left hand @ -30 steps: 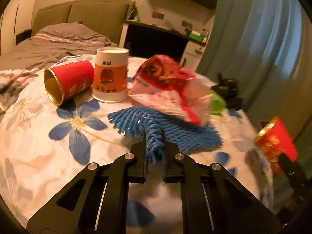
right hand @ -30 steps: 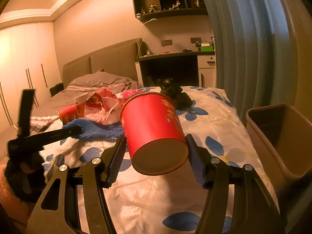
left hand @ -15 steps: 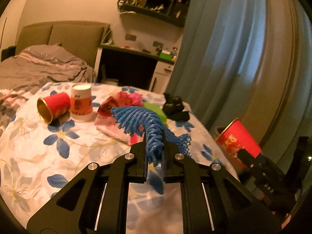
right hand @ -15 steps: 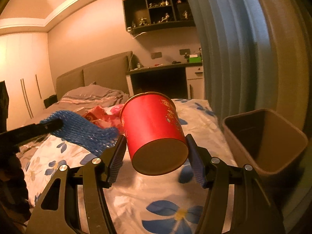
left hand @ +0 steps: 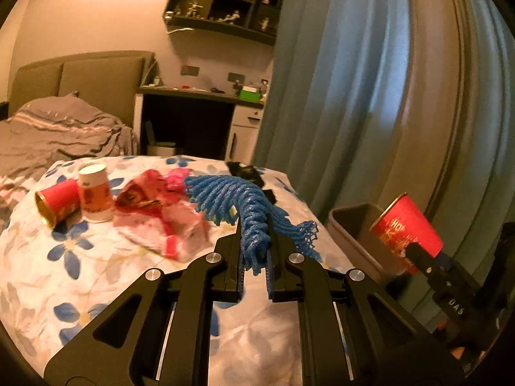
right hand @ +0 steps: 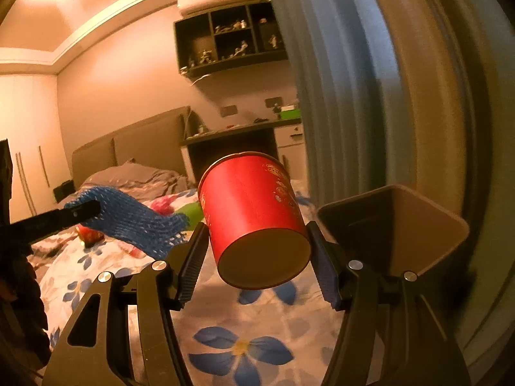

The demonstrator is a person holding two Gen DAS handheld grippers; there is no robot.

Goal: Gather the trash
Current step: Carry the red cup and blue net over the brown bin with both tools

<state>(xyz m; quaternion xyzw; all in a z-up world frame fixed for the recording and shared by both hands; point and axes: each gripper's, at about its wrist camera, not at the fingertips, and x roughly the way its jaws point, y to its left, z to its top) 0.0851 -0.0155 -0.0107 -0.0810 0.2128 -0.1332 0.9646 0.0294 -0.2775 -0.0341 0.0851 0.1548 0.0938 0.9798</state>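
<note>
Bed [left hand: 96, 289]: floral cover, carries the rest of the trash; seen from higher and further back than 1.0 s ago.
Trash bin [right hand: 418, 225]: brown, just off the bed's right edge by the curtain; bigger and closer in the right wrist view than 0.5 s ago.
Left gripper [left hand: 254, 251]: jaws pinched nearly closed on the blue foam net [left hand: 248, 212]. Net was dragging on the cover 1.0 s ago, now hangs in the air over the bed's right side.
Right gripper [right hand: 257, 241]: jaws spread wide, clamping the red paper cup [right hand: 254, 212] by its sides, base toward the camera, tilted. Grip unchanged; cup has come close to the bin, just left of its rim.
Wrapper pile [left hand: 161, 215]: red/white, mid-bed, no longer under the net.
White cup [left hand: 95, 197]: mouth-down near the bed's far left edge, unmoved.
Second red cup [left hand: 58, 204]: on its side, touching the white cup's left, unmoved.
</note>
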